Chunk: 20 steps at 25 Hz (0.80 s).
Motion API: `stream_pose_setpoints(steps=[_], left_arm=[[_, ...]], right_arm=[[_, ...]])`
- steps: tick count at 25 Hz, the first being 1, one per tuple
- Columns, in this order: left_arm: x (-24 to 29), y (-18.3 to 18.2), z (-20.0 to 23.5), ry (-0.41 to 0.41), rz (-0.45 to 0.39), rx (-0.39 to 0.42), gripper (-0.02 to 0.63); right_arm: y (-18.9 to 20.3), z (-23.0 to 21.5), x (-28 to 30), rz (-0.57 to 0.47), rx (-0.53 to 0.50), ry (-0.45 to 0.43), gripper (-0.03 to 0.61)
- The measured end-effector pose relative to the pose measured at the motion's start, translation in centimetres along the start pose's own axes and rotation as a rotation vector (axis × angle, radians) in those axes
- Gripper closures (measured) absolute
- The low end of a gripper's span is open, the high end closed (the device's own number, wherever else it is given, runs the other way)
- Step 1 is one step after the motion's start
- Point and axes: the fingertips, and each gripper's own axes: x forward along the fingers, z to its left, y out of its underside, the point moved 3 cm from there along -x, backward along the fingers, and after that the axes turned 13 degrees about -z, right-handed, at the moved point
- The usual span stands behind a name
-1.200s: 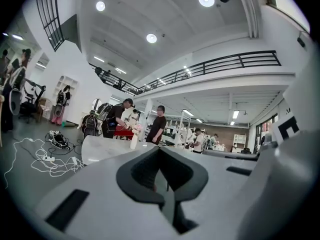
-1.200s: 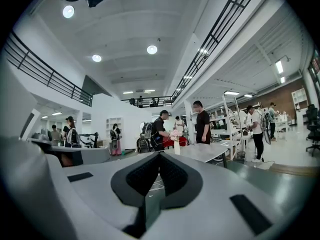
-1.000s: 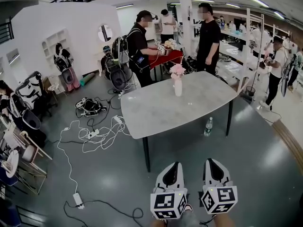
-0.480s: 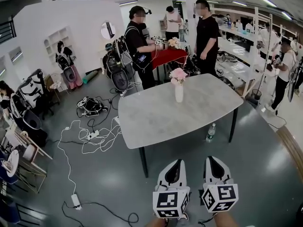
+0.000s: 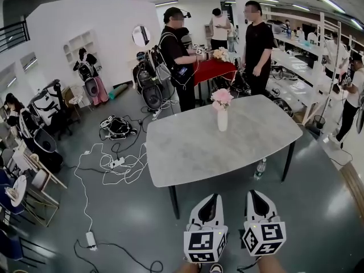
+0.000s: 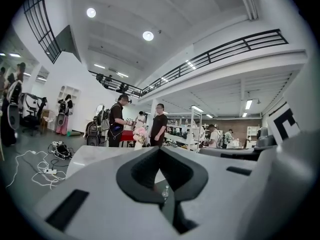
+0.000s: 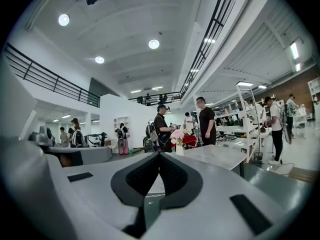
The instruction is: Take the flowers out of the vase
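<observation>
Ahead, pink flowers (image 5: pixel 222 96) stand in the vase (image 5: pixel 222 119).

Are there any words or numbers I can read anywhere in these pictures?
No text can be read anywhere.
Left tongs and right tongs: their cubes show only black-and-white square patterns, no letters.
Bottle under the table: its label is too small to read.

Head view looks down, gripper views level, all sharing the table (image 5: pixel 187 149).
</observation>
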Motion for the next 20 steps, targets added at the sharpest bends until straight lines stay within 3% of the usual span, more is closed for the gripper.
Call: stream_pose_setpoints(steps=[20], left_arm=[[5.2,2.5,0.0,-0.003,0.036,-0.011,0.611]], right_arm=[[1.6,-4.6,3.7,0.053,-0.001,0.018,0.563]])
